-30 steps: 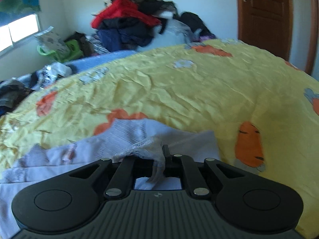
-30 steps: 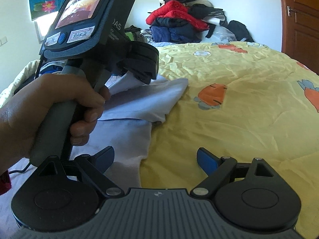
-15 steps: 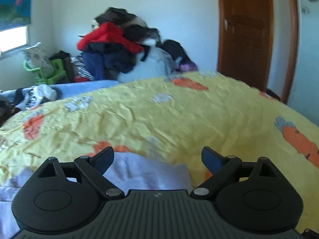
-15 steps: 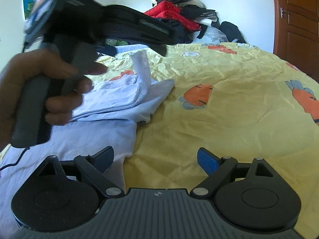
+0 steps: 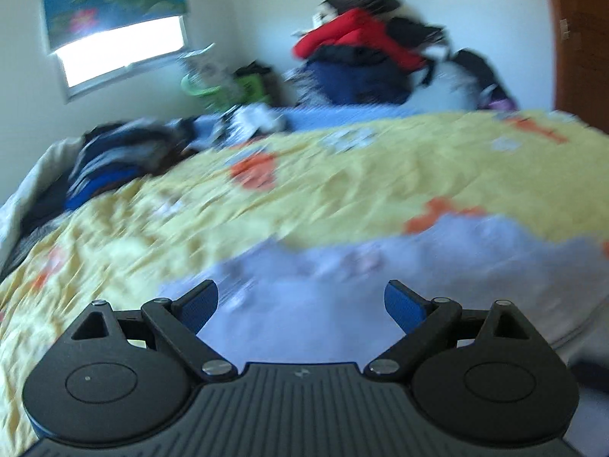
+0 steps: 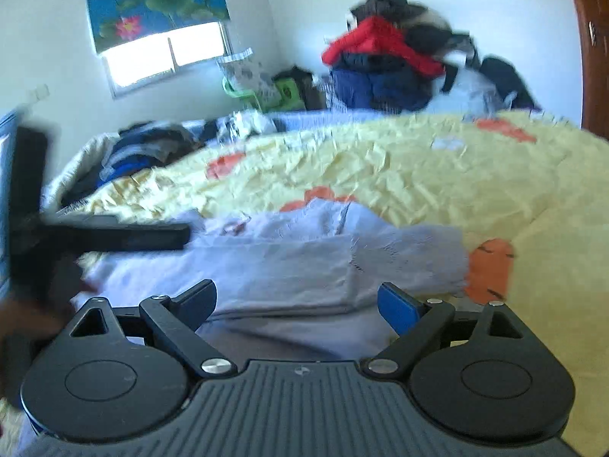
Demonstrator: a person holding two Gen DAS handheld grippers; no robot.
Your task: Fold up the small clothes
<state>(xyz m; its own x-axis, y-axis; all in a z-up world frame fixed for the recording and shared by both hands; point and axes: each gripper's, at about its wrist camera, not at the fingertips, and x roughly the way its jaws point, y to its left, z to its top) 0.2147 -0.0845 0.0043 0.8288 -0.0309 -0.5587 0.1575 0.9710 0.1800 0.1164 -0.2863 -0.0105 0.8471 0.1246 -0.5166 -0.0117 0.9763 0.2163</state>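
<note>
the pale lilac garment (image 6: 304,262) is lying half-folded on the yellow bedspread (image 6: 437,175), long axis running left to right. both the right gripper (image 6: 295,301) and left gripper (image 5: 300,301) are hovering just over its near edge, fingers apart, empty.

White walls (image 6: 297,19) close the room at the back of both views. In the upper left hangs a roller blind (image 6: 152,3) printed with pink lotus flowers and green leaves on blue, drawn partway down over a window (image 6: 167,57) that glares with daylight. A bed fills the middle of each frame, covered by a crumpled yellow sheet (image 6: 437,186) with orange cartoon prints. Behind it, upper right of centre, a heap of clothes (image 6: 388,61) is piled against the wall (red on top, dark blue beneath). A green plastic item (image 6: 243,93) stands near the window. A brown wooden door (image 5: 582,42) edges the far right.
</note>
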